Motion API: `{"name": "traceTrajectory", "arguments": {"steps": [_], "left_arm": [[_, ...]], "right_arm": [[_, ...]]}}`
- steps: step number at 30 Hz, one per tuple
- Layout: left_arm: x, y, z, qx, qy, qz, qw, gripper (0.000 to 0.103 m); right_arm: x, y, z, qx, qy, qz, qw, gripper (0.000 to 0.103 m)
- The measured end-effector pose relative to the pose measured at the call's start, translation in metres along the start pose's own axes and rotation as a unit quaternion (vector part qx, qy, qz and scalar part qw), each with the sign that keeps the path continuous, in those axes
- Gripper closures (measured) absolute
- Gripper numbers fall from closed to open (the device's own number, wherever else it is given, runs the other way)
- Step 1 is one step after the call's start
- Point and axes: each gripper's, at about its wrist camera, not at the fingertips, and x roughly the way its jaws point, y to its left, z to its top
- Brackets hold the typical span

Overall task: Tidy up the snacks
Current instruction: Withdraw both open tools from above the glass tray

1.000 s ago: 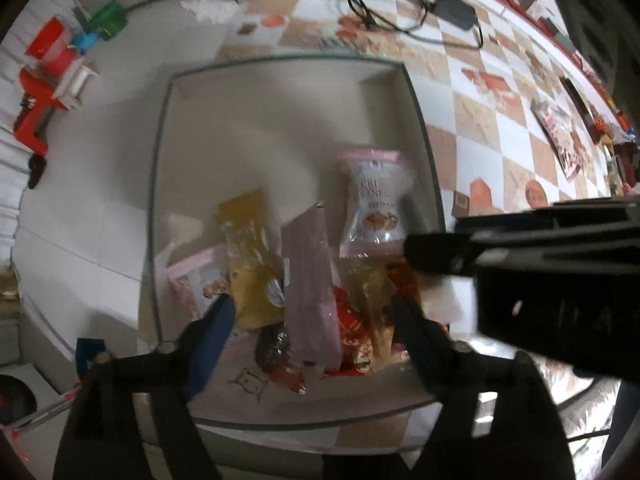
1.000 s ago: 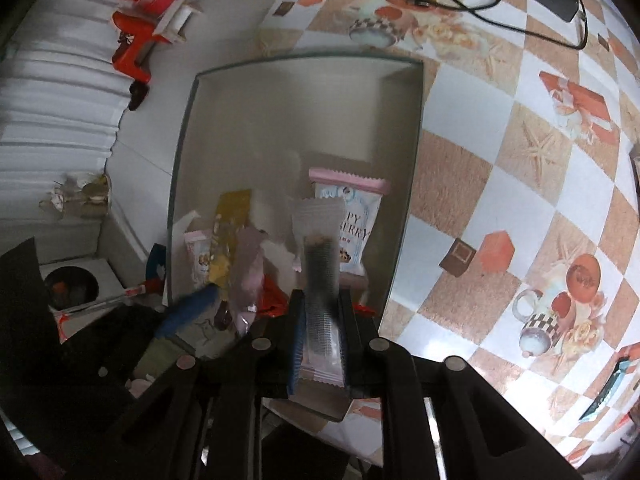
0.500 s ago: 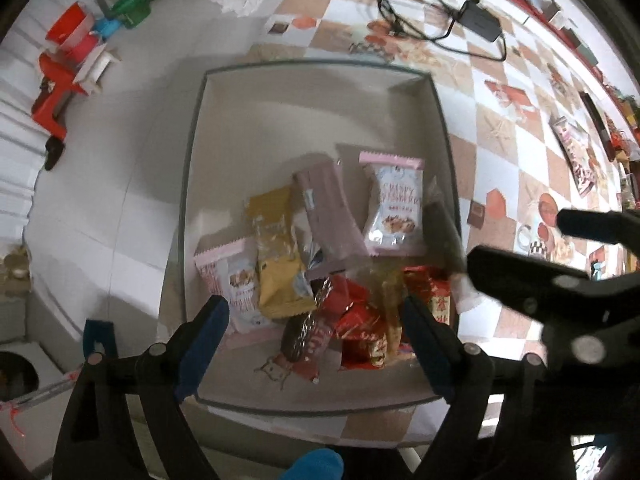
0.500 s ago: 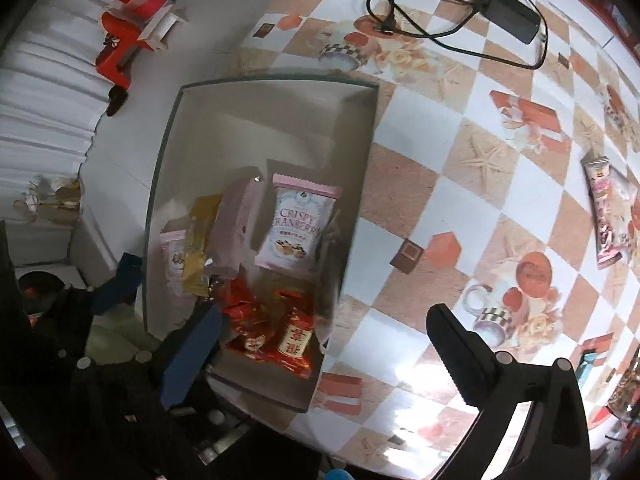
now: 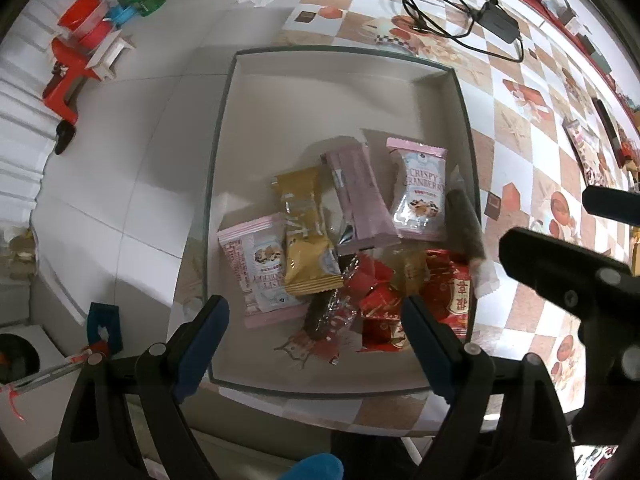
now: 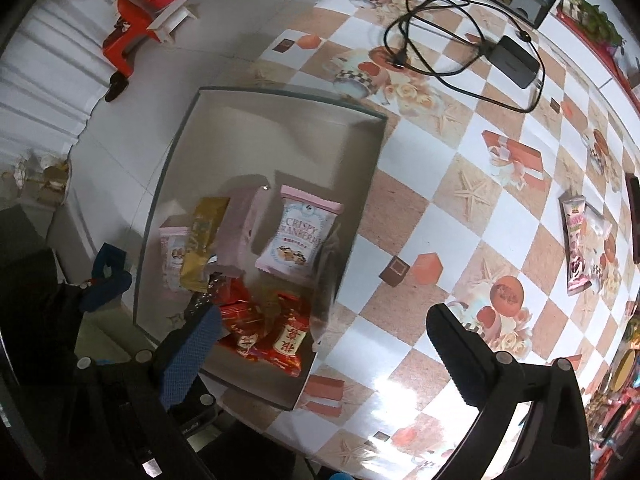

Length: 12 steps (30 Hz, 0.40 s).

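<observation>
A shallow pale box sits at the table's left edge and holds several snack packs. Among them are a Crispy Cranberry pack, a pink bar, a gold pack and red packs. A dark slim packet leans against the box's right wall. My left gripper hangs open above the near end of the box, holding nothing. My right gripper is wide open and empty over the box's near right corner, above the dark packet. One pink snack pack lies on the table to the right.
A black cable and charger lie on the checked tablecloth beyond the box. The table ends just left of the box, with tiled floor and red plastic toys below. The right gripper's body shows at the right of the left wrist view.
The right gripper opened and let go of the dark packet, which now leans inside the box's right wall. The gripper then rose and drifted right. The left gripper stayed open, almost still.
</observation>
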Motion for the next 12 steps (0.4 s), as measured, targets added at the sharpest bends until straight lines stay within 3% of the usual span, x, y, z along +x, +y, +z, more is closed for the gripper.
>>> {"name": "traceTrajectory", "arguments": {"steps": [7,10,12], "left_arm": [[0.001,0.003,0.001,-0.007,0.000,0.000,1.0000,0.013],[-0.009,0.001,-0.002,0.006,-0.039,0.016,0.9991,0.013],[-0.011,0.001,-0.002,0.014,-0.042,0.011,0.9990,0.012]], "right_arm": [[-0.001,0.003,-0.001,-0.008,0.004,-0.003,1.000,0.000],[-0.001,0.003,-0.001,-0.008,0.006,-0.004,1.000,0.000],[-0.001,0.003,-0.001,-0.008,0.008,-0.003,1.000,0.000]]}}
